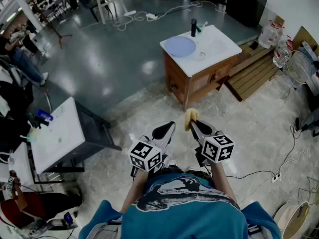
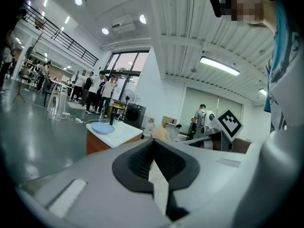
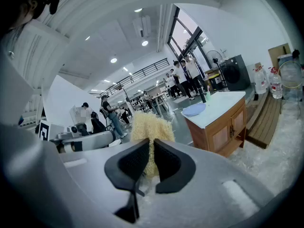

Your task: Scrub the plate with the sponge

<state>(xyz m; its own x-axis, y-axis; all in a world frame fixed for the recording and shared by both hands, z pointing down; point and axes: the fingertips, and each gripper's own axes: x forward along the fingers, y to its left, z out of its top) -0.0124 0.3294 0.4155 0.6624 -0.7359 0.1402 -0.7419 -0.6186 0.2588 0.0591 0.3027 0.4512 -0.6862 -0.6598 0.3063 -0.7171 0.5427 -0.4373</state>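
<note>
Okay so nothing is being scrubbed yet. The pale blue round plate (image 1: 180, 47) sits on the white sink top of a wooden cabinet (image 1: 199, 81), next to a black faucet (image 1: 193, 28), well apart from both grippers. The right gripper (image 3: 151, 148) is clamped on a fluffy yellow sponge (image 3: 148, 125). The left gripper (image 2: 153, 148) is clenched with nothing between its jaws.

What worries me:
- The sponge looks pinched by its lower part only, and most of it pokes out past the jaws. Push hard on the plate and I'd guess it folds over or pulls free.
- The plate lies loose on a smooth top near the edge, with nothing steadying it. A sideways scrub could shove it off, and the left gripper would have to open before it could pin it.

Hard to tell from here: whether the plate is dirty or wet (too small), how deep the sponge goes into the jaws, and the basin itself, which is barely readable. The person's hands are hidden under the marker cubes.
</note>
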